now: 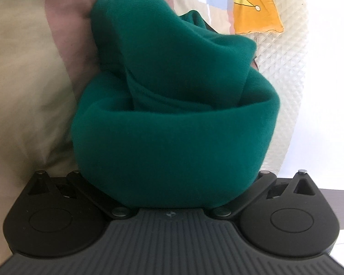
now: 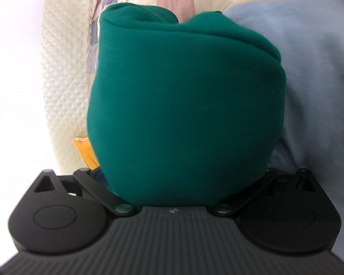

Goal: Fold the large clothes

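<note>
In the left wrist view a thick bundle of dark green knit garment [image 1: 172, 123] fills the middle of the frame, bulging out over the left gripper [image 1: 172, 197]; the cloth hides both fingers completely, so only the black linkage arms and round housings show at the bottom; how far apart the jaws stand cannot be told, though the fabric sits right where they meet and appears to be gripped there. A rolled fold runs across the bundle, with a looser flap rising behind it. Behind the garment lies a patchwork bedcover [image 1: 27, 73] in beige and dusty pink, with an orange panel [image 1: 254, 13] at the upper right beside a cream quilted cover [image 1: 286, 73].

In the right wrist view the same green garment [image 2: 183, 119] stands as a smooth, rounded mass over the right gripper [image 2: 172, 197]; its fingers are likewise buried, and the opening cannot be judged. Pale blue fabric [image 2: 309, 80] lies to the right; the cream quilted cover [image 2: 62, 68] is to the left.
</note>
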`<state>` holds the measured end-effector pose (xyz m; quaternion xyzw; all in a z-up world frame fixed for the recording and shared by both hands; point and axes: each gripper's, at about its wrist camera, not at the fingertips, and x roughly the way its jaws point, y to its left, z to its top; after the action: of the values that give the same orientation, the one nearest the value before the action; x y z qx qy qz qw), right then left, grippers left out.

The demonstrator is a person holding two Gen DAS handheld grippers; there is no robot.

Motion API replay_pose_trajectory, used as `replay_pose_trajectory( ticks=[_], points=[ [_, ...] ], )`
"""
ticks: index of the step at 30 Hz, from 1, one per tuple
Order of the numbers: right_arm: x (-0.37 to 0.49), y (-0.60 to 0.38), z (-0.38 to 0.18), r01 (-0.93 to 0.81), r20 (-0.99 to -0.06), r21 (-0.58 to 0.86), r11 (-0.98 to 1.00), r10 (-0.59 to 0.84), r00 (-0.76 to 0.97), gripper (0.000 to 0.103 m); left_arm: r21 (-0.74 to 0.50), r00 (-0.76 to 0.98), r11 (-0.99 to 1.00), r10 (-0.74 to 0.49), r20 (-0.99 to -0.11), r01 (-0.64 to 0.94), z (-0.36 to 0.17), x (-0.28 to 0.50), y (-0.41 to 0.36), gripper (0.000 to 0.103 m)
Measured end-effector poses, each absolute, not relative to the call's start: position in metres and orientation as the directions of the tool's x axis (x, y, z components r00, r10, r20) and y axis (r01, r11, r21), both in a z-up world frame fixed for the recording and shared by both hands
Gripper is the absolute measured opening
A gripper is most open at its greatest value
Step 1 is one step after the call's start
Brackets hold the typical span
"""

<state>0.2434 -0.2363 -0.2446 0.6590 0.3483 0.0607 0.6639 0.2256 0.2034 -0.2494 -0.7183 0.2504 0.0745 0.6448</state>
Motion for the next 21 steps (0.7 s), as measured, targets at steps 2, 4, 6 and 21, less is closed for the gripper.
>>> replay_pose_trajectory(
  ticks=[2, 4, 6, 21],
  points=[
    [0.246, -0.236, -0.244, 0.359, -0.365, 0.925, 0.122, 0.545, 0.755, 0.103, -0.89, 0.864, -0.038, -0.263, -0.43, -0.454, -0.237, 0.22, 0.205, 0.102],
    [0.247, -0.235, -0.243, 0.34, -0.349, 0.933, 0.122, 0.548, 0.76, 0.101, -0.893, 0.866, -0.036, -0.265, -0.424, -0.448, -0.235, 0.217, 0.204, 0.093],
    [0.248, -0.234, -0.242, 0.304, -0.324, 0.944, 0.13, 0.553, 0.768, 0.089, -0.896, 0.868, -0.032, -0.265, -0.42, -0.443, -0.232, 0.216, 0.204, 0.086],
    [0.233, -0.247, -0.207, 0.112, -0.214, 0.973, 0.202, 0.6, 0.771, 0.054, -0.94, 0.907, 0.07, -0.249, -0.34, -0.333, -0.204, 0.205, 0.217, 0.064]
  ],
)
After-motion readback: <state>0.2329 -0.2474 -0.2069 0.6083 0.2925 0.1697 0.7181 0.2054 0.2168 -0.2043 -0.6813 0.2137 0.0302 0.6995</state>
